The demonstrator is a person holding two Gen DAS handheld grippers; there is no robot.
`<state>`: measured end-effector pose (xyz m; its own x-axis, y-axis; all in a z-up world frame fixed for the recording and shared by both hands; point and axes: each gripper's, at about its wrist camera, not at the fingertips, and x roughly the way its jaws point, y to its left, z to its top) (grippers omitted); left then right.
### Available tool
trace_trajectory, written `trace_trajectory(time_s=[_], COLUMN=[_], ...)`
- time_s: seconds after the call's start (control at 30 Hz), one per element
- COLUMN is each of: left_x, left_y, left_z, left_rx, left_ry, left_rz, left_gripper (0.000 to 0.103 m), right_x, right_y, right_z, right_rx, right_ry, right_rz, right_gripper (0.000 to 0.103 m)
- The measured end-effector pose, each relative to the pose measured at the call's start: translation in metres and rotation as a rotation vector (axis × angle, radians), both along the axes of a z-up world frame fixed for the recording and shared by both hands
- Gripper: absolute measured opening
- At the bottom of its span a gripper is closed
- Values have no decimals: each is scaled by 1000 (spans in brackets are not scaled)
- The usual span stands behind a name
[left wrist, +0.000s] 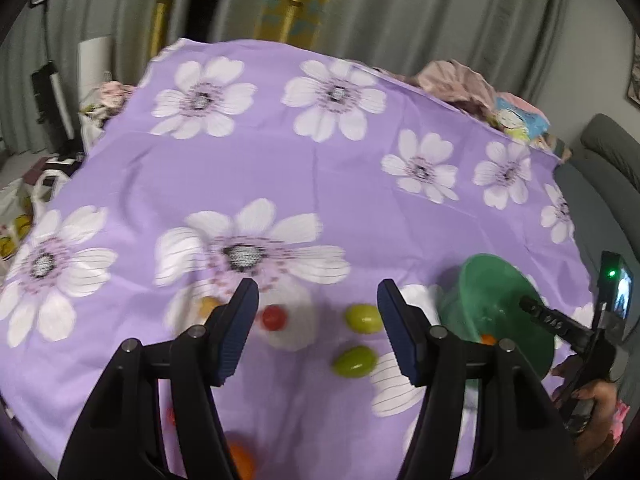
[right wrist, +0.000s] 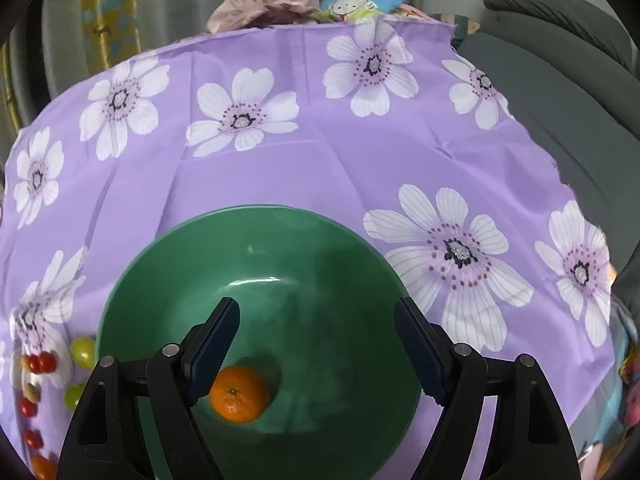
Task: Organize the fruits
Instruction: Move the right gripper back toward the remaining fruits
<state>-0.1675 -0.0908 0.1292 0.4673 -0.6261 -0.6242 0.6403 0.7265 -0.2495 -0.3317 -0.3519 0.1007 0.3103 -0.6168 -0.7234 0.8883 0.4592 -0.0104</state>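
left gripper (left wrist: pixel 318 312) gapes empty | we see a red fruit (left wrist: pixel 274 317) and two green fruits (left wrist: pixel 363 319) just ahead on the purple cloth (left wrist: pixel 280 168) — nearer this hand | right gripper (right wrist: pixel 316 344) spread over the green bowl (right wrist: pixel 256 240) — orange (right wrist: pixel 239 394) inside, by its left finger

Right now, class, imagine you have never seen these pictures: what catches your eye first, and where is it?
The purple flowered cloth fills both views. On it stands a big green bowl with a single orange inside, and the right tongs hang open above it. Left of the bowl, green fruits and a red one lie loose on the cloth before the open left tongs.
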Motion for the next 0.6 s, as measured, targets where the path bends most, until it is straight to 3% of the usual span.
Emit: trace_trajectory(time_s=[0.17,0.3,0.5,0.6], left_x=[12,34,52,57], left_y=[47,69,75,77], left_z=[-13,-31,-51,-58], left_rx=[-15,4,57,56], left_ry=[15,87,144,177], left_rz=[65,155,164,141], left_gripper=[73,73,73,73], right_x=[11,44,113,132], right_y=[28,64,140,165], right_z=[21,27,-8,-29], right_rx=[-1,120,349,443], right_ry=[-152,-292,-196,-126], right_rz=[123,353,697,804], right_gripper=[79,80,79,79])
